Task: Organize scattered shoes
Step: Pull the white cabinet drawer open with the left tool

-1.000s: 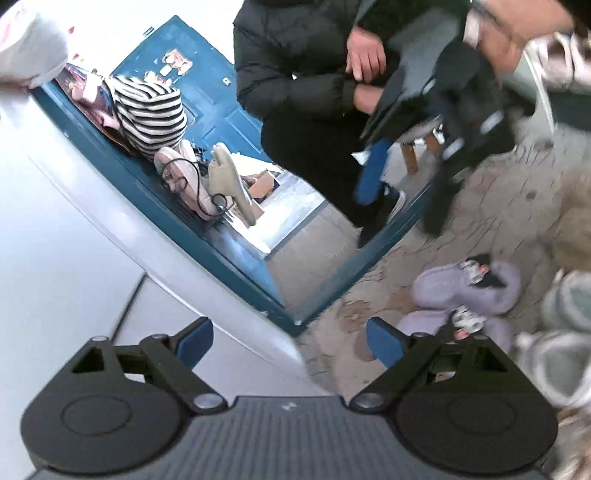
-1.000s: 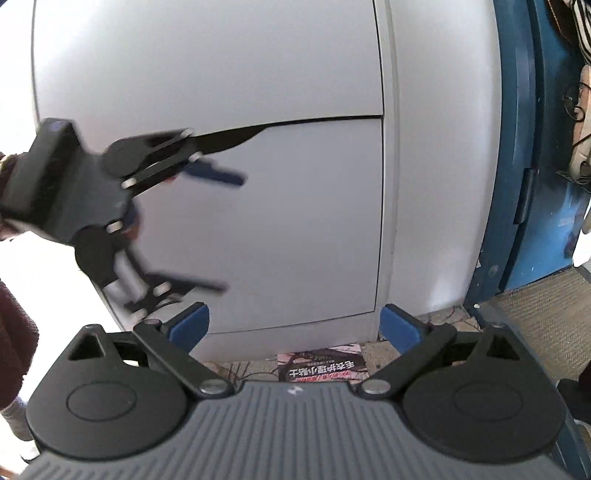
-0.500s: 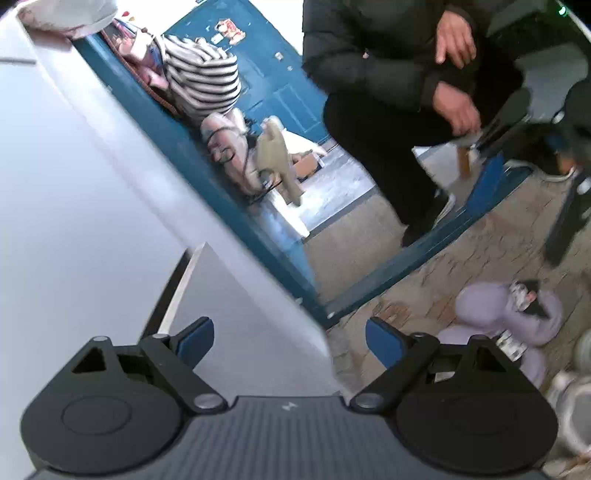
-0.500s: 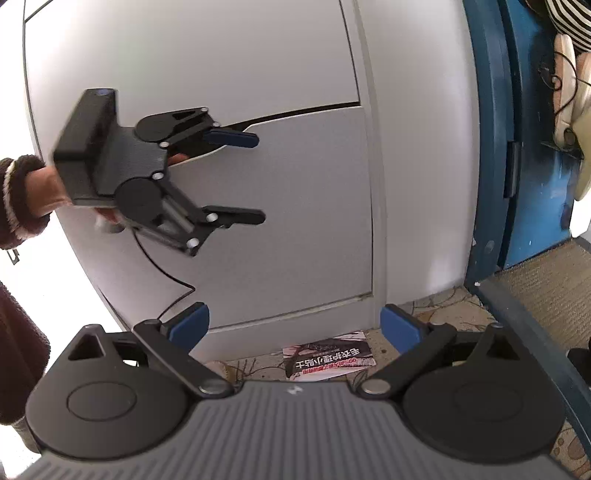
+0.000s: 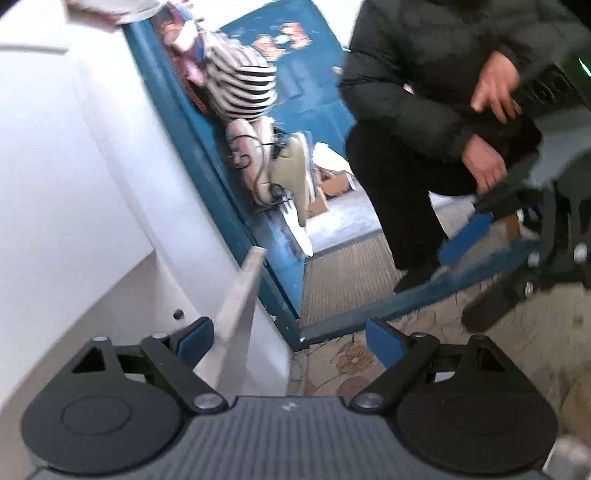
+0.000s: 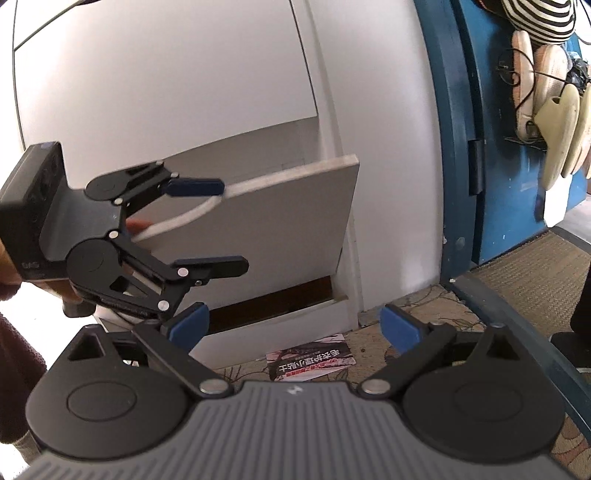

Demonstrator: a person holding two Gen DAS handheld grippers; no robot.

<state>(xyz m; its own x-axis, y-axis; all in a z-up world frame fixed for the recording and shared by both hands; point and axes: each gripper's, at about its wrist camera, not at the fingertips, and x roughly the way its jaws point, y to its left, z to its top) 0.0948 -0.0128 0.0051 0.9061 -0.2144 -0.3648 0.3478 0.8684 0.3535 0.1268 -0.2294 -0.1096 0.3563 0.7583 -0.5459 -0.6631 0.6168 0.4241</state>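
Right now the left gripper point(image 6: 218, 225) sits at the left of the right wrist view, its jaws spread wide around the top edge of a white tilt-out cabinet door point(image 6: 280, 229). One blue-padded finger is above that edge and the other is in front of the panel; whether either pad touches it cannot be told. The door leans outward from the white cabinet point(image 6: 184, 74), with a dark gap showing along its bottom. In the left wrist view the same door edge point(image 5: 240, 306) rises between the spread fingers, nearer the left one.

The right gripper point(image 6: 295, 325) also stands open and holds nothing, pointed at the cabinet's base, where a printed leaflet point(image 6: 314, 360) lies on the patterned floor point(image 6: 424, 306). It shows again, blurred, at the right edge of the left wrist view point(image 5: 476, 277).

Pale shoes point(image 6: 546, 96) hang on the blue door point(image 6: 498, 184) at the upper right, below a striped bag point(image 6: 535, 18). A person in black point(image 5: 424, 110) crouches at the upper right of the left wrist view.
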